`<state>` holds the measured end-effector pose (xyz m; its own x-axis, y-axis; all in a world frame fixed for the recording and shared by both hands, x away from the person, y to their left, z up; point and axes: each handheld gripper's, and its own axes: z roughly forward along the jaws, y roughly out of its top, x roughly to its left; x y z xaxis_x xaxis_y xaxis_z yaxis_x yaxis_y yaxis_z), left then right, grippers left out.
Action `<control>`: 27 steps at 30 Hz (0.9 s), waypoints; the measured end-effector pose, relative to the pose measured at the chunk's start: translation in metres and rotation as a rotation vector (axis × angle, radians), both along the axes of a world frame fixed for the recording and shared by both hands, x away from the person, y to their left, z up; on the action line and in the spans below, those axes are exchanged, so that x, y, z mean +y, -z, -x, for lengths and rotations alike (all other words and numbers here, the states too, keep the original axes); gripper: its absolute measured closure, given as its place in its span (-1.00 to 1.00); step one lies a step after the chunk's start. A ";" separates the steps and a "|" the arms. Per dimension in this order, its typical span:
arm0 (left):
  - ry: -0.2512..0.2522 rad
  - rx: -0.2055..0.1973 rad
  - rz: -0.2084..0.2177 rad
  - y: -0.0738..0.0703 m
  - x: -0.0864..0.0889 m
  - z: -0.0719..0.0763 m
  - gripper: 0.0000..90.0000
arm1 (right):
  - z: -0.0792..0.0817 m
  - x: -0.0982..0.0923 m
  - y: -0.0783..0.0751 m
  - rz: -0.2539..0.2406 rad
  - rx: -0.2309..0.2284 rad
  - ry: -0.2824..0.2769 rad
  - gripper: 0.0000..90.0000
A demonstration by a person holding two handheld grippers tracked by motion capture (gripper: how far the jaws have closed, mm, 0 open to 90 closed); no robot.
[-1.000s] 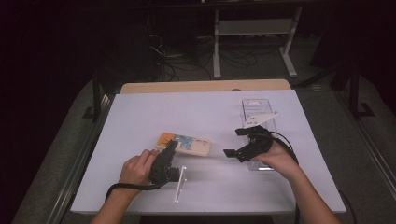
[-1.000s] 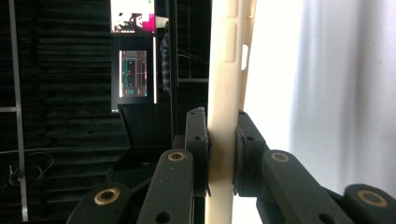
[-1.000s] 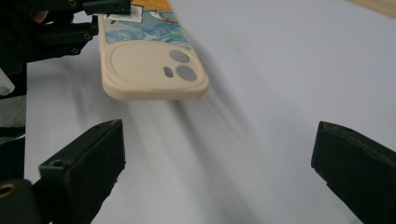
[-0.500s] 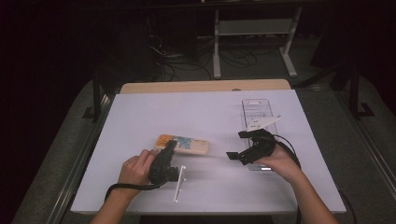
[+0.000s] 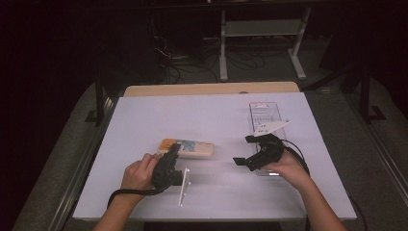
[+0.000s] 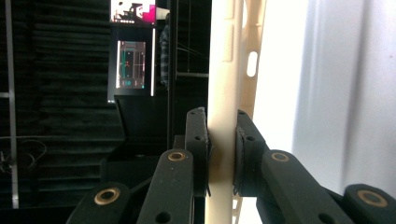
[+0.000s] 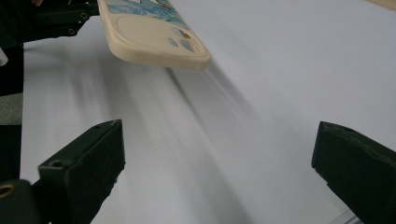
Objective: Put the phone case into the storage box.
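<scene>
A cream phone case (image 5: 187, 148) with a blue picture on it lies level just over the white table (image 5: 211, 115), left of the middle. My left gripper (image 5: 172, 151) is shut on its left end. In the left gripper view both pads (image 6: 198, 140) press on the thin cream edge of the case (image 6: 224, 70). My right gripper (image 5: 244, 150) is to the right of the case, a short way off, pointing at it with its jaws open. The right gripper view looks between those spread jaws (image 7: 219, 140) at the case's camera-hole end (image 7: 149, 42) above bare table.
A long clear plastic tray (image 5: 264, 113) lies on the table's right side, reaching under the right hand. A wooden strip (image 5: 211, 89) runs along the table's far edge. Behind it, on the dark floor, are a metal stand (image 5: 262, 29) and cables.
</scene>
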<state>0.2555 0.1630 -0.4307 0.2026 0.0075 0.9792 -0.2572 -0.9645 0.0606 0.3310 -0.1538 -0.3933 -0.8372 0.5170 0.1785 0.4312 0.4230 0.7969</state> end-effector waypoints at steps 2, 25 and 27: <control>-0.005 0.010 0.014 0.000 0.000 0.000 0.75 | 0.000 0.000 0.000 -0.001 0.000 0.000 -0.95; -0.066 0.201 0.256 -0.011 0.006 -0.010 0.75 | -0.001 0.000 0.000 -0.003 0.008 -0.004 -0.95; -0.071 0.215 0.269 -0.012 0.007 -0.010 0.75 | -0.001 0.000 0.000 -0.004 0.009 -0.004 -0.95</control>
<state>0.2656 0.1697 -0.4188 0.3934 0.2810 0.8754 -0.1441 -0.9215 0.3606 0.3320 -0.1540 -0.3934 -0.8375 0.5130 0.1884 0.4370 0.4215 0.7946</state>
